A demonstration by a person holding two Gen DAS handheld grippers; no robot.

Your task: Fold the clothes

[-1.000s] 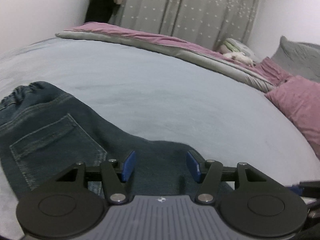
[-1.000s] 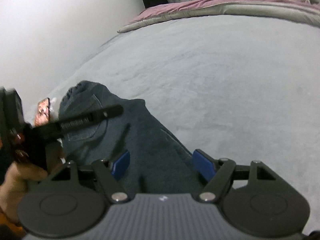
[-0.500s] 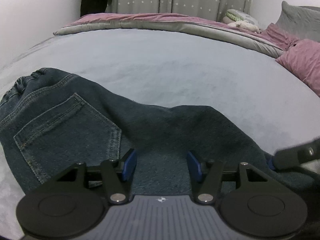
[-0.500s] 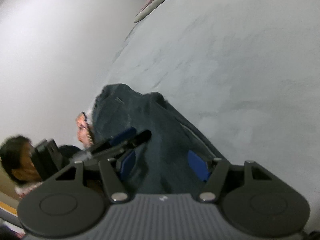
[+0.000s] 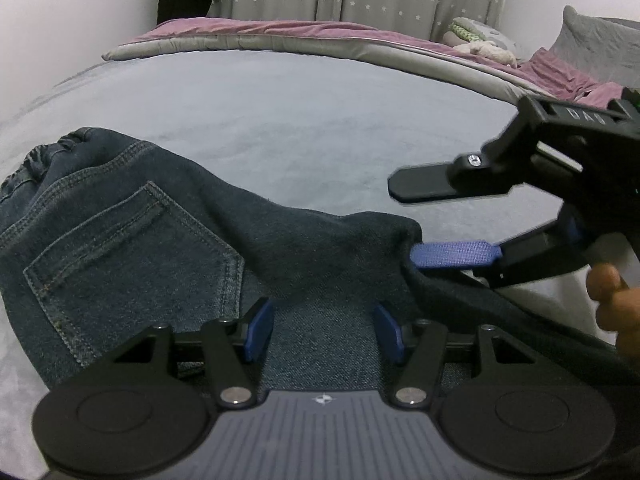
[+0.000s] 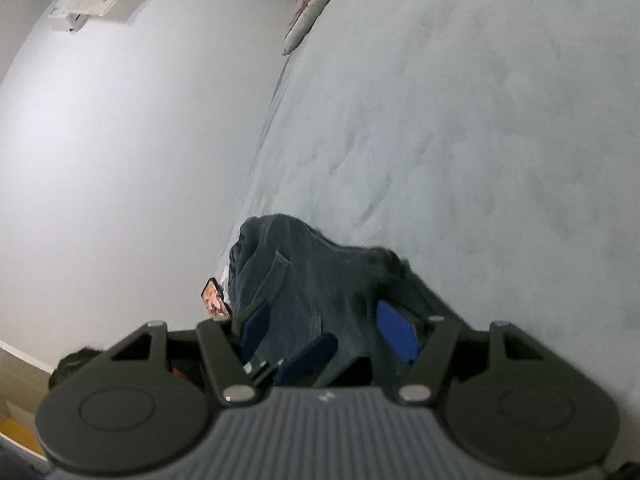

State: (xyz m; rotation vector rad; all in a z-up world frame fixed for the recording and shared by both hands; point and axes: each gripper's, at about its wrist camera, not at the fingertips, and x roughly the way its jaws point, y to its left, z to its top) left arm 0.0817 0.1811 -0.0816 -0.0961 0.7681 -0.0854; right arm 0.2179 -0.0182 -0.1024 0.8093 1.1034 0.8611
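Dark blue jeans (image 5: 132,240) lie on the grey bedsheet (image 5: 280,112), back pocket up, waistband at the far left. My left gripper (image 5: 322,330) hovers open over the jeans beside the pocket. In from the right comes my right gripper (image 5: 436,222), open, one black finger above and a blue pad (image 5: 456,254) below, touching a raised fold of the leg (image 5: 384,228). In the right wrist view, the right gripper (image 6: 326,326) is open with denim (image 6: 304,280) between its fingers, and one blue pad of the left gripper (image 6: 308,354) shows below.
A folded pink and grey quilt (image 5: 280,36) runs along the far side of the bed, with pillows (image 5: 592,48) at the right. A white wall (image 6: 120,140) borders the bed on the left. A phone (image 6: 216,298) lies beyond the jeans. A hand (image 5: 612,300) holds the right gripper.
The right gripper has swung in from the right and reached the jeans leg, lifting a fold. The left gripper has stayed open over the jeans while its view levelled out.
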